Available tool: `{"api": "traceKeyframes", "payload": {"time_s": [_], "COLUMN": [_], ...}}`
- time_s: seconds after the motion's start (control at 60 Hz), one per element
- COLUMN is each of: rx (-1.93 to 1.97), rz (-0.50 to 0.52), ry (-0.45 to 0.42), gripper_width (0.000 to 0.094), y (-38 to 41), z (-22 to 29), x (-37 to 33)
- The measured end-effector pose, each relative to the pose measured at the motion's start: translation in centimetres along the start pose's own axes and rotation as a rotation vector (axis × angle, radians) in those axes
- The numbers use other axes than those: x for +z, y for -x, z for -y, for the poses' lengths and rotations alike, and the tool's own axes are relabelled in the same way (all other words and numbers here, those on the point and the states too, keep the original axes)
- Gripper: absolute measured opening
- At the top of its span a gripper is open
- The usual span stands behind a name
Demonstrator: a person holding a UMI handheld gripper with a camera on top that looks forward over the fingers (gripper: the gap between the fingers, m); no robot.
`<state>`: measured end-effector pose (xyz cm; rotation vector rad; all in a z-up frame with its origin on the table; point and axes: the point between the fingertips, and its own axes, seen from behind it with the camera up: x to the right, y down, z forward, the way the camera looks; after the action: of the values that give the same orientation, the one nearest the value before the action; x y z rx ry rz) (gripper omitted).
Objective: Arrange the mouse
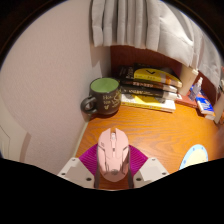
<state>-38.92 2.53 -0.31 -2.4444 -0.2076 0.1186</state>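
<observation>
- Mouse (112, 151): pale pink, sitting between your gripper (113, 176) fingers, its tail end towards the camera and its nose pointing away across the desk.
- It lies over the magenta pads (88, 158), which show on both sides of it. From this angle you can't tell whether the pads press its flanks or just flank it, and whether it's lifted or resting on the wood is also unclear.
- Tongs state: fingers are set about as wide as the mouse. Pinching or merely straddling it, I cannot tell, so don't assume a secure hold.
- Just ahead of the mouse: bare wooden desk (150, 125), nothing in the immediate path.
- Beyond that, to the left: dark green mug (102, 96) with pale lettering, near the wall.
- Right of the mug: a stack of books (150, 88), lying flat against the back of the desk, yellow cover on top.
- Far right: a small blue-and-white item (203, 103), too small to identify. A pale round object (196, 155) is near the right finger, partly cut off.
- Behind everything: a white curtain (130, 25) and plain wall.
- Progress, my read: mouse is acquired or about to be, so you're at grasp or early carry. Placement isn't done, and no obvious target spot is visible.
- What's left: confirm the grip, move the mouse to its spot on the open wood, square it up, release.
- Watch the mug and the round object when you swing.
</observation>
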Motion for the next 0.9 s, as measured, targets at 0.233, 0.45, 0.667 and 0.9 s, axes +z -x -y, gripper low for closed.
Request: {"api": "traceKeyframes", "payload": {"time_s": [0.233,0.45,0.667,0.9], "rx": [-0.059,-0.071,-0.01,0.045], "rz": [-0.01,-0.103,-0.145,-0.102], "ry": [-0.231,-0.392,-0.247,-0.047], "gripper_width": [0.0392,0.0393,0.0391,0.0391], "y": [-7.6,-19.7,-29.6,-30.8], "z": [10.2,13.5,4.8,-5.4], "x": [-12.0,-22.0,-17.7,-11.2]}}
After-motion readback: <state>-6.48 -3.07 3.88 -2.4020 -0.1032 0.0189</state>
